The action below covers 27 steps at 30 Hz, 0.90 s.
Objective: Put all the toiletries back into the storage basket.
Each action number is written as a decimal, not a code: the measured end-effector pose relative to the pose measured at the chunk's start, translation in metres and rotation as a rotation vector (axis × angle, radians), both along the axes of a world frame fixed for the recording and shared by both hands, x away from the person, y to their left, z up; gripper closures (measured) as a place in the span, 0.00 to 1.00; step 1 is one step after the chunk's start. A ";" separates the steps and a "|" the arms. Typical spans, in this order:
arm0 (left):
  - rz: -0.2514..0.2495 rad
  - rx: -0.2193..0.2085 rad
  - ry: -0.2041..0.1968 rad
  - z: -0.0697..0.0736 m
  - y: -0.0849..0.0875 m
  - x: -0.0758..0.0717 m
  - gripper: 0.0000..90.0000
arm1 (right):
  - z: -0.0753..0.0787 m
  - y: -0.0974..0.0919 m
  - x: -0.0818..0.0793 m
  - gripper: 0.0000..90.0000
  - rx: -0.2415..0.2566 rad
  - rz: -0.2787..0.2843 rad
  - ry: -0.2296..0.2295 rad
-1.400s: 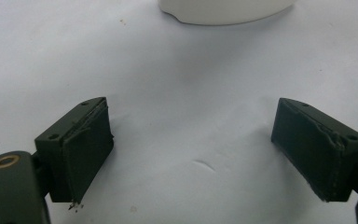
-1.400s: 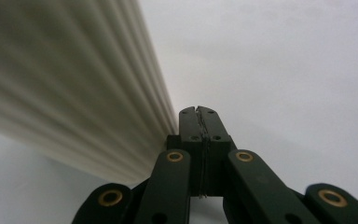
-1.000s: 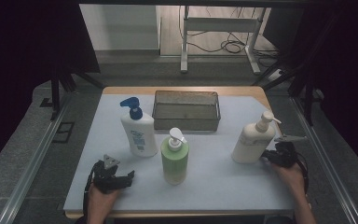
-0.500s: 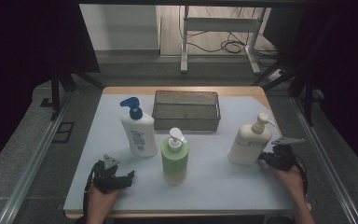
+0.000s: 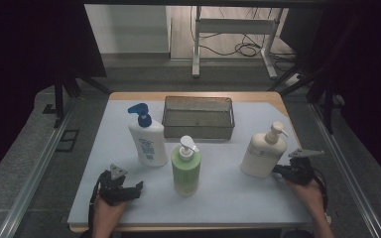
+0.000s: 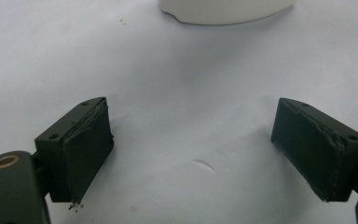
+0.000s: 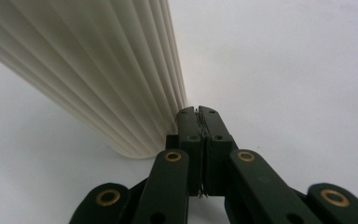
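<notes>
High cam overhead, fwd-down; gripper cams close, low over white mat (image 5: pixel 228 193), shared w/ all.

Lab: dark-curtained test table (image 5: pixel 228 198)

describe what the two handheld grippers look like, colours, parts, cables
Both are black. The left gripper has a grey three-cornered plate on top and a dark cable looping beside the hand. Its fingers are chunky black blocks with flat rubbery pads, frayed at the edges. The right gripper shows black linkage bars with brass-coloured pivot rings and its own grey plate.
</notes>
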<state>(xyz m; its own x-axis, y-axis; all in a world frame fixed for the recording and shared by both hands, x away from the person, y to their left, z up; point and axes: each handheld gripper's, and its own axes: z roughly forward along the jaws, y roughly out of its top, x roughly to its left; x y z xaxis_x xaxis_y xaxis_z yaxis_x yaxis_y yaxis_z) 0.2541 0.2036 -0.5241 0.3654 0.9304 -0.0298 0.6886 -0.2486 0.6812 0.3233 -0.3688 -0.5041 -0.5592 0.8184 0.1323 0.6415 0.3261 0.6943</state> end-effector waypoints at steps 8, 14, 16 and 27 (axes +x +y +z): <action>0.000 0.000 0.000 0.000 0.000 0.000 0.13 | -0.001 0.005 -0.007 0.99 0.005 0.016 0.008; 0.000 0.000 0.001 0.000 0.000 0.000 0.13 | -0.001 0.010 -0.016 0.99 0.002 0.036 0.012; 0.000 0.000 0.001 0.000 0.000 0.000 0.13 | -0.001 0.012 -0.019 0.99 -0.001 0.040 0.013; -0.001 0.000 0.001 0.000 0.000 0.000 0.13 | -0.002 0.020 -0.031 0.98 -0.017 0.071 0.017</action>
